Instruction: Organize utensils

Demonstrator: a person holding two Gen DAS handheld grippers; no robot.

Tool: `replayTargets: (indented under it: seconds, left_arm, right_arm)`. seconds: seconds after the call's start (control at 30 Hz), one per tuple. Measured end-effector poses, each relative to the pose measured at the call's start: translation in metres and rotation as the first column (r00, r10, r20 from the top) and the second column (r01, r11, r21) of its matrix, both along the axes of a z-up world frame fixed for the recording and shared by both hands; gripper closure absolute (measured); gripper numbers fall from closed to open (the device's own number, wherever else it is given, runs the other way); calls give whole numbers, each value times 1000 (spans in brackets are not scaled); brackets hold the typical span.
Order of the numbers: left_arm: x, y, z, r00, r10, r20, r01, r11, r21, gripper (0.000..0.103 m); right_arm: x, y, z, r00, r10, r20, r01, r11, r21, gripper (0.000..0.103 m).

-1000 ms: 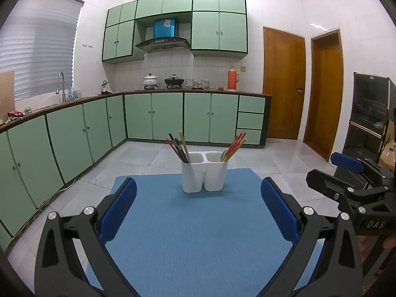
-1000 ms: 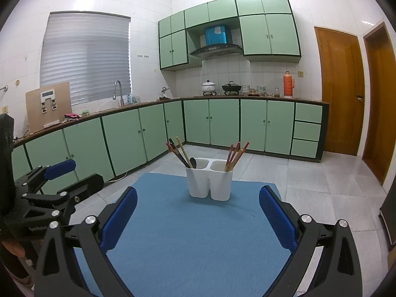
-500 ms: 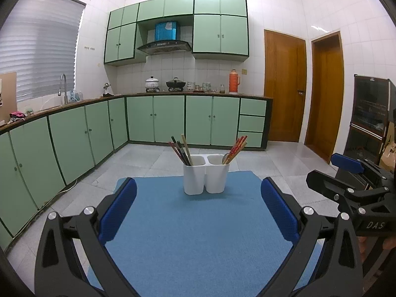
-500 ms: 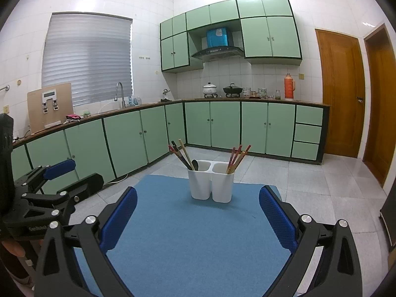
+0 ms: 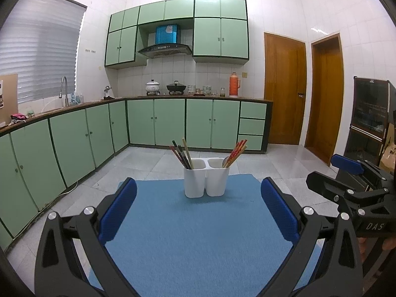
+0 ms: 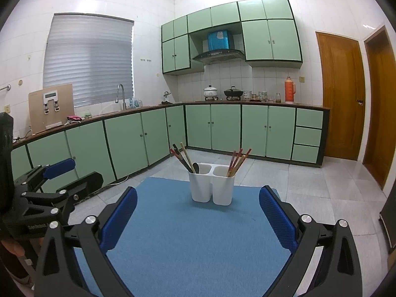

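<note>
Left wrist view: left gripper gapes empty, near the white two-cup holder on the blue mat; right gripper likewise spread empty, facing that holder.

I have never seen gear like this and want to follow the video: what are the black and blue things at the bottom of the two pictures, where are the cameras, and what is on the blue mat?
There is no robot here. A person holds two hand tools, each with a camera looking forward along its jaws. The black arms with blue pads are those jaws: the left gripper in the left wrist view, the right gripper in the right wrist view. Each tool also shows at the edge of the other's picture. Both stand wide open and hold nothing.

On the blue mat stands a white two-compartment holder. The left compartment has dark and pale chopsticks and a dark spoon; the right one has red chopsticks. A kitchen lies behind.
</note>
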State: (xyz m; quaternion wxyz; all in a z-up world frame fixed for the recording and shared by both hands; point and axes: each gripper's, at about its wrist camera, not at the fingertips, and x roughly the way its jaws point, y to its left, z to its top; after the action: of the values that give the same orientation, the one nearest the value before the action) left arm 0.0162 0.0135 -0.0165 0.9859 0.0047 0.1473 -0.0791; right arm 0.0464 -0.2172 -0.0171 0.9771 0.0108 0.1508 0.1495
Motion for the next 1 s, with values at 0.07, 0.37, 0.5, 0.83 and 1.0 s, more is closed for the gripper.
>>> replayTargets:
  seconds: [0.07, 0.37, 0.5, 0.83, 1.0]
  left_arm:
    - [-1, 0, 1, 1000, -1, 2, 1, 1000, 1, 6]
    - [-3, 0, 1, 1000, -3, 4, 2, 1000, 3, 6]
    - [-2, 0, 2, 1000, -2, 5, 2, 1000, 4, 6]
    - [-2, -1, 2, 1000, -2, 5, 2, 1000, 5, 6]
    - [-2, -1, 2, 1000, -2, 5, 2, 1000, 5, 6]
  right_arm:
    - [0, 0, 0, 1000, 0, 1, 0, 1000, 0, 6]
    - [0, 0, 0, 1000, 0, 3, 0, 1000, 1, 6]
    - [0, -1, 1, 1000, 0, 4, 0, 1000, 1, 6]
    - [0, 0, 0, 1000, 1, 5, -1, 1000, 1, 6]
    - [0, -1, 1, 1000, 1, 5, -1, 1000, 1, 6]
